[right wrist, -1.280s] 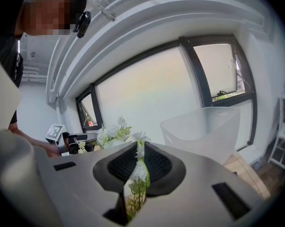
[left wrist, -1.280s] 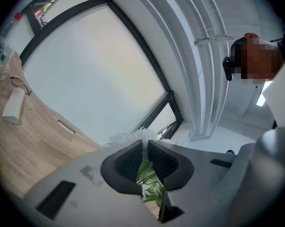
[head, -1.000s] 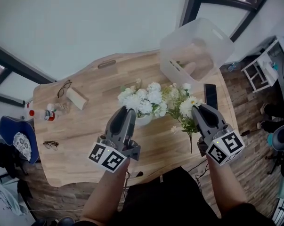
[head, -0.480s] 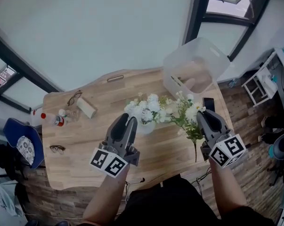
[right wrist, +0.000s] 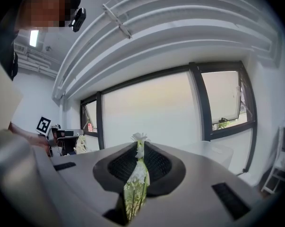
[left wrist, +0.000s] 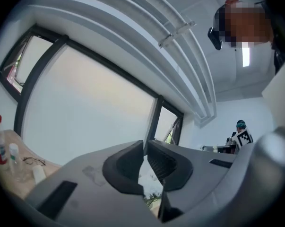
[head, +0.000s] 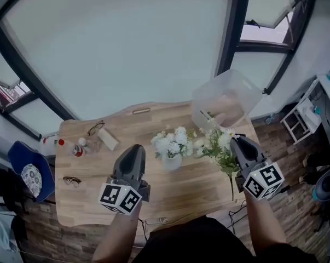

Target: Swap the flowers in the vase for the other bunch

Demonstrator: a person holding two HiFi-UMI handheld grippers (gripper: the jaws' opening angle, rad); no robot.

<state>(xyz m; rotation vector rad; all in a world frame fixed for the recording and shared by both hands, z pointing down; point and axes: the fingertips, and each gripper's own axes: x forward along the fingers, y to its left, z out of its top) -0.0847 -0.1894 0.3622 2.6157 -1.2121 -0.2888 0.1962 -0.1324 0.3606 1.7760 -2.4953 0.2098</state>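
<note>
Low on the wooden table (head: 99, 199), about the middle, stands a small pale vase (head: 172, 163). It holds a rounded bunch of white flowers (head: 173, 142). Just to its right, above the table, the right tongs (head: 237, 141) are clamped on the other bunch (head: 221, 149), white daisy-like blooms on green leafy stems. The right gripper view shows the stems pinched between the ribbed pads, with one small white bloom poking up past the tips. In the head view this bunch's blooms almost touch those in the vase, and one long stem hangs down beside the tongs towards the table's near edge.

The left tongs (head: 136, 148) hover to the left of the vase and clear of it. They are closing, the tips nearly together, and nothing is between them.

Right behind the held bunch, a large clear plastic tub (head: 226, 98) fills the table's far right corner. Along the far left edge lie a pair of dark-rimmed glasses (head: 95, 128), a pale rectangular block (head: 109, 139) and a small bottle with a red cap (head: 77, 150). A second pair of glasses (head: 71, 181) lies nearer the left edge. A blue chair (head: 23, 169) stands off the table's left end and a white shelf unit (head: 307, 111) off to the right, below tall dark-framed windows.
</note>
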